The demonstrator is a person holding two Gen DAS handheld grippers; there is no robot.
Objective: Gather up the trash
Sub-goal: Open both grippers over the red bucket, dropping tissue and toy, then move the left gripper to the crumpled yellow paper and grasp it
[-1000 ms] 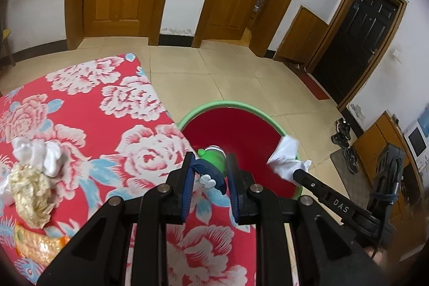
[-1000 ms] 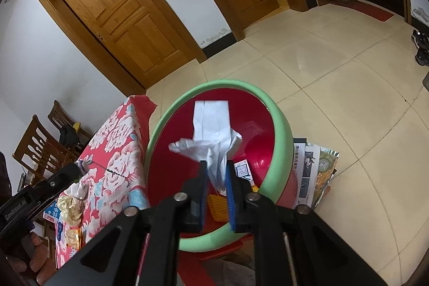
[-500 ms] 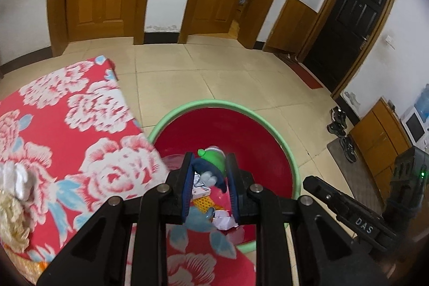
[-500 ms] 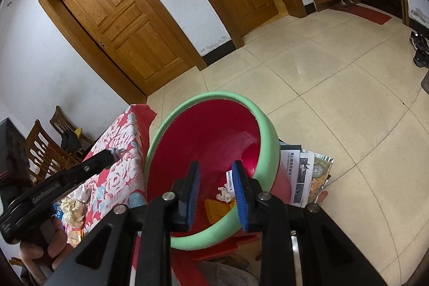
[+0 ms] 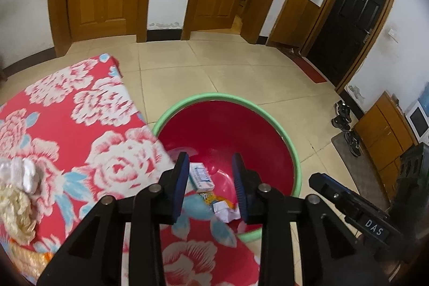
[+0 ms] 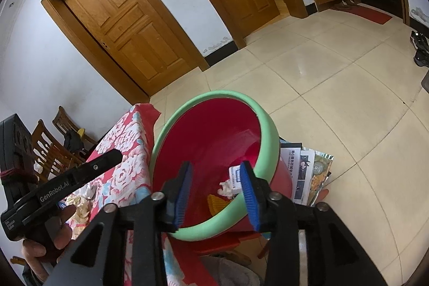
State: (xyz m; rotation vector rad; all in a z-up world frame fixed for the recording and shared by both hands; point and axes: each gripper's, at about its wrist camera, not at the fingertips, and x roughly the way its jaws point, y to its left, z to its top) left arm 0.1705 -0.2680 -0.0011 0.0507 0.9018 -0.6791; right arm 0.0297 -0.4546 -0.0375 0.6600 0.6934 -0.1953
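A red basin with a green rim (image 5: 291,141) (image 6: 268,130) stands beside the table's edge. Inside lie a small white box (image 5: 201,177) (image 6: 236,176), crumpled white paper (image 5: 226,211) (image 6: 226,186) and an orange wrapper (image 6: 215,203). My left gripper (image 5: 210,184) is open and empty over the basin's near side. My right gripper (image 6: 215,192) is open and empty over the basin. On the floral tablecloth (image 5: 80,125) remain a white tissue wad (image 5: 25,174), a yellowish crumpled wrapper (image 5: 14,216) and an orange wrapper (image 5: 29,259).
Magazines (image 6: 308,173) lie stacked under the basin's right side. Wooden chairs (image 6: 51,141) stand at the table's far end. Shoes (image 5: 346,122) sit on the tiled floor near a cabinet (image 5: 383,136). Wooden doors line the back wall.
The right gripper opened and its white tissue dropped into the basin. The left gripper moved over the basin, opened and let go of the green-capped blue item.
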